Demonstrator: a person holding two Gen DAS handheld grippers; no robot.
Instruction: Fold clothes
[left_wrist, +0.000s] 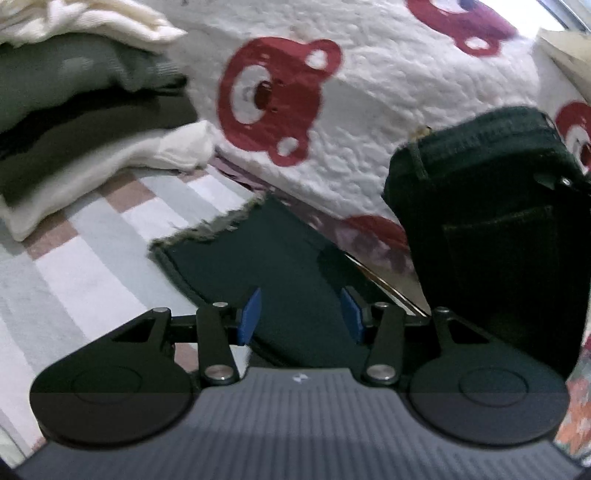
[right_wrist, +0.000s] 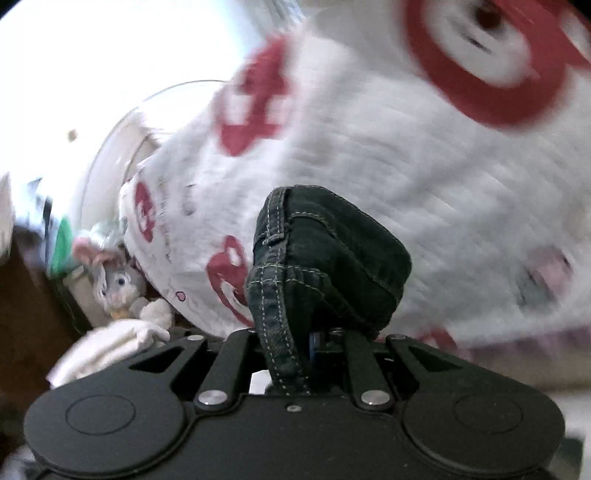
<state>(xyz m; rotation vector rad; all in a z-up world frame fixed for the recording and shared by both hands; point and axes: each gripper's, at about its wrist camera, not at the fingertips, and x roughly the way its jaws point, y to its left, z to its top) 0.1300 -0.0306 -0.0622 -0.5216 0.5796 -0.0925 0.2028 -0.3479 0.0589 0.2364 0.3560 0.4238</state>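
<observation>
The right gripper (right_wrist: 317, 339) had its fingers clamped on a thick stitched seam of the jeans (right_wrist: 325, 266), which bunched up in front of its camera, lifted clear of the bed. In the left view the same jeans (left_wrist: 491, 221) hung as a dark slab at the right, with a frayed leg end (left_wrist: 258, 258) lying on the striped sheet (left_wrist: 74, 258). The left gripper (left_wrist: 301, 314) stood wide apart, holding nothing, its fingers straddling that leg end. A stack (left_wrist: 74, 122) of folded clothes sat at the far left beside the bear quilt (left_wrist: 369, 110).

The right view was blurred, so probably the jeans were being swung. To fold well, the left fingers should pinch the hem squarely and the right keep the seam taut, so both layers lie flat without twist.
</observation>
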